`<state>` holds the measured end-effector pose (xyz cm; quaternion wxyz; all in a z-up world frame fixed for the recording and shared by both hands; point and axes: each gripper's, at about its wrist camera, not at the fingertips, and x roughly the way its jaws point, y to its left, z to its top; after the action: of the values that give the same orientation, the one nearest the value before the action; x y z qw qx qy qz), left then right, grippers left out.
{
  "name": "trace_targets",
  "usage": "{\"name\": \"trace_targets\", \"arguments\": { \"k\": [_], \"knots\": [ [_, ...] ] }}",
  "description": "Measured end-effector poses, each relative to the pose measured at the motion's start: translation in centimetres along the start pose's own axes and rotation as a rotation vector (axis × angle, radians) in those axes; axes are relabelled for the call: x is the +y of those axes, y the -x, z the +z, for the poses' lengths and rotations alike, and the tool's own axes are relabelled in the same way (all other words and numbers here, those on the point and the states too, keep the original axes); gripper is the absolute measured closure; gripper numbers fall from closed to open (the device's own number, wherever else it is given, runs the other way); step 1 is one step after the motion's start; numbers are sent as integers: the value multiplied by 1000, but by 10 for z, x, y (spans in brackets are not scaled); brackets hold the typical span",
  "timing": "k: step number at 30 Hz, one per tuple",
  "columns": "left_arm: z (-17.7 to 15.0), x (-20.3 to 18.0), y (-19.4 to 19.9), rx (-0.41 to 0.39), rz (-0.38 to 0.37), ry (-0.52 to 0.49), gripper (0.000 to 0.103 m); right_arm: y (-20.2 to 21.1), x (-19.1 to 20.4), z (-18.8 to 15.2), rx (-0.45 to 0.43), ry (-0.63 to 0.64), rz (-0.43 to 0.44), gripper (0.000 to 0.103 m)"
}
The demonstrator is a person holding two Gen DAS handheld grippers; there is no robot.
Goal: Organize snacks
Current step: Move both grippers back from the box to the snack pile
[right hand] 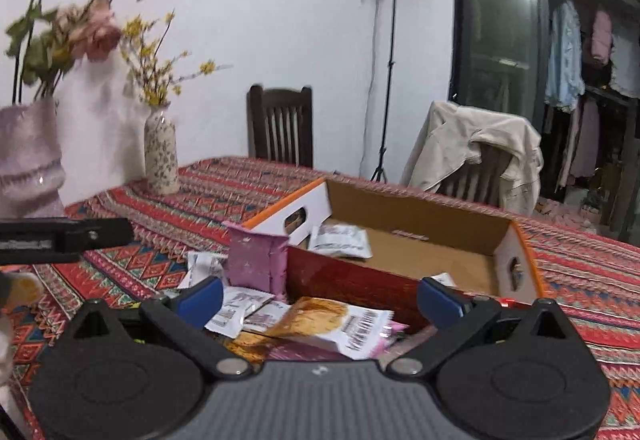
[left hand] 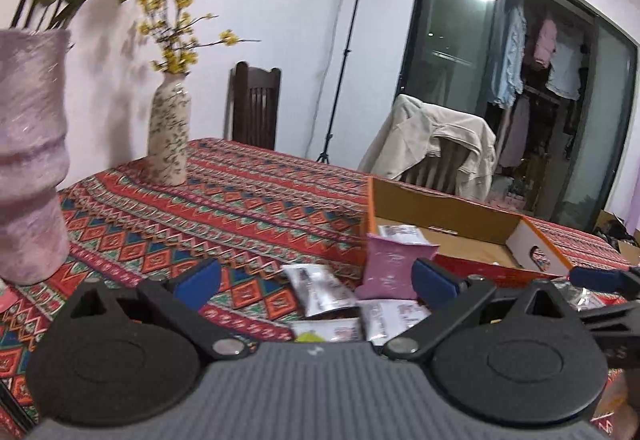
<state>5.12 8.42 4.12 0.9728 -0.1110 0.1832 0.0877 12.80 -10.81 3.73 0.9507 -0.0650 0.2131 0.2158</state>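
Right gripper [right hand: 318, 298] agape, barcoded snack packet [right hand: 340, 324] — print illegible

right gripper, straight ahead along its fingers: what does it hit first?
Probably the yellow-and-white snack packet with the barcode, lying between the open right gripper fingers; behind it, the red near wall of the cardboard box. Depth is uncertain.

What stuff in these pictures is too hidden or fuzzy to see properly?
- Words on the pink packet: blurred in both views.
- The snack pile: its near part is hidden under the gripper body in both views.
- The cardboard box: the near floor is hidden behind its red front wall in the right wrist view.
- The big pink vase: cut off by the left edge of the left wrist view; its flowers are motion-blurred.
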Motion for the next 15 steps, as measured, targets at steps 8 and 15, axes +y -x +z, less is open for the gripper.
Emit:
{"name": "trace_targets", "arguments": {
  "k": [8,15],
  "knots": [
    [-3,19,-6,20,14,33,0,-67,3,-6,154,-5,-112,0],
    [-6,22,-18,42,9,50,0,-69,7,-14,148,44,-144,21]
  ]
}}
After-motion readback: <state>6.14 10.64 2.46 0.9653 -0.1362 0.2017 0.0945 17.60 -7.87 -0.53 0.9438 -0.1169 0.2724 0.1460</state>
